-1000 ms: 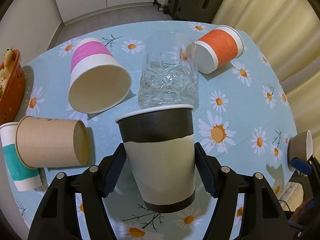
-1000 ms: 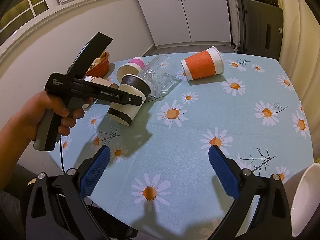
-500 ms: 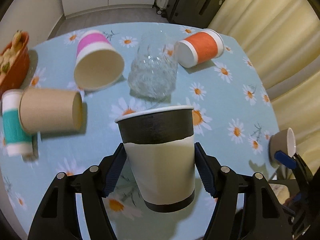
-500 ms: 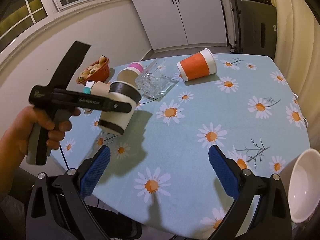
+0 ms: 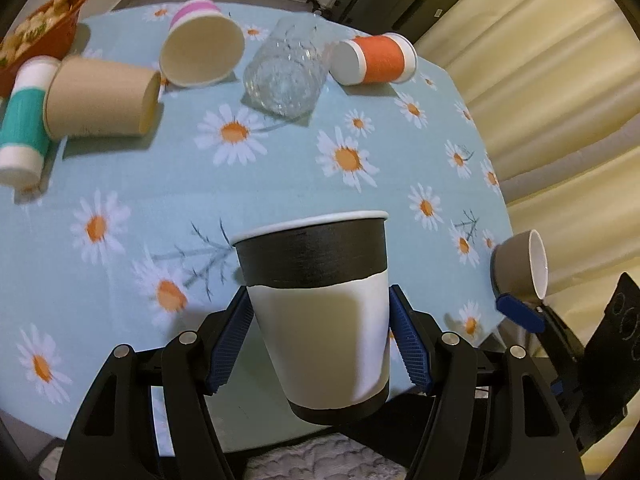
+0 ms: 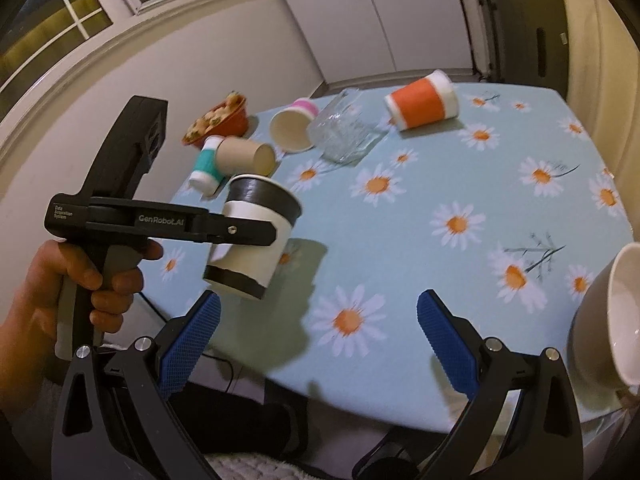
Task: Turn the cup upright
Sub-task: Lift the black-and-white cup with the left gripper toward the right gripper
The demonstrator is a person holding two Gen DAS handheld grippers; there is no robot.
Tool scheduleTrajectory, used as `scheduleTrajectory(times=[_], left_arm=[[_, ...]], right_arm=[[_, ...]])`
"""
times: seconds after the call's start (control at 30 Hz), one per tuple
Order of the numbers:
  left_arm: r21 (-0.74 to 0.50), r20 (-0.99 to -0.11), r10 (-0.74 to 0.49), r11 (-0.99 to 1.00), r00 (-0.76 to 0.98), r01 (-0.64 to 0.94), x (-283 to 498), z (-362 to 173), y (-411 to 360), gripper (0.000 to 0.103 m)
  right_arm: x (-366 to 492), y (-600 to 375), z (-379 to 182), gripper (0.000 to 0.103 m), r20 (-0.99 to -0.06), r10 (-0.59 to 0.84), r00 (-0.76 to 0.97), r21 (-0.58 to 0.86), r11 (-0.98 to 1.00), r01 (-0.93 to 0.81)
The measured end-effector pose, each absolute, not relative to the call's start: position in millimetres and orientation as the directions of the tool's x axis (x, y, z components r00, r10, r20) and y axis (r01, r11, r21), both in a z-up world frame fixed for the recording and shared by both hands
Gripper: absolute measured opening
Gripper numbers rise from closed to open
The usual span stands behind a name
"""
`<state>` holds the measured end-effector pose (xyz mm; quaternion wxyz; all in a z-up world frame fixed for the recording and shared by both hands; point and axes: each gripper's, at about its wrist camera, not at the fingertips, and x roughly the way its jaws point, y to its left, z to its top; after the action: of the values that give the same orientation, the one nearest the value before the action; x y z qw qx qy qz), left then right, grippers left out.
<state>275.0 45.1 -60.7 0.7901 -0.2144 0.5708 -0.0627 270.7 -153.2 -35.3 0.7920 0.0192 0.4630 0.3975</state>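
Note:
My left gripper (image 5: 320,336) is shut on a black-and-cream paper cup (image 5: 320,312), held mouth up in the air above the near edge of the daisy tablecloth (image 5: 280,184). The right wrist view shows the same cup (image 6: 256,240) clamped in the left gripper (image 6: 244,236), slightly tilted, well above the cloth. My right gripper (image 6: 316,336) is open and empty, near the table's front edge.
On their sides at the far end lie an orange cup (image 5: 374,60), a glass tumbler (image 5: 286,76), a pink cup (image 5: 202,48), a brown cup (image 5: 102,98) and a teal cup (image 5: 22,120). An orange snack bowl (image 5: 40,28) stands far left. A grey mug (image 6: 608,320) sits at the right edge.
My left gripper has lifted the black-and-cream cup up and pulled it back toward the near table edge, away from the glass. The right gripper has stayed open and hardly moved.

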Motion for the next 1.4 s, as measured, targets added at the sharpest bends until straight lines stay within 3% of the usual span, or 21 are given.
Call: scheduleTrajectory(times=[0.5, 0.7, 1.13, 1.4], left_arm=[[-0.442, -0.87, -0.382, 0.884, 0.311, -0.152, 252.0, -84.8, 24.2, 0.066], [-0.406, -0.881, -0.349, 0.905, 0.319, -0.129, 252.6, -81.0, 21.3, 0.077], [-0.423, -0.863, -0.355, 0.897, 0.359, -0.131, 242.2, -63.3, 32.7, 0.077], [-0.461, -0.836, -0.372, 0.875, 0.403, -0.147, 209.9, -50.7, 56.0, 0.077]], right_arm=[[266.0, -167.4, -38.4, 0.098, -0.651, 0.742, 0.163, 0.566, 0.617, -0.547], [268.4, -169.7, -39.6, 0.098, -0.65, 0.742, 0.165, 0.573, 0.621, -0.534], [269.9, -172.6, -33.0, 0.098, -0.638, 0.748, 0.183, 0.577, 0.622, -0.53], [280.0, -139.8, -37.4, 0.098, -0.69, 0.716, 0.106, 0.564, 0.623, -0.542]])
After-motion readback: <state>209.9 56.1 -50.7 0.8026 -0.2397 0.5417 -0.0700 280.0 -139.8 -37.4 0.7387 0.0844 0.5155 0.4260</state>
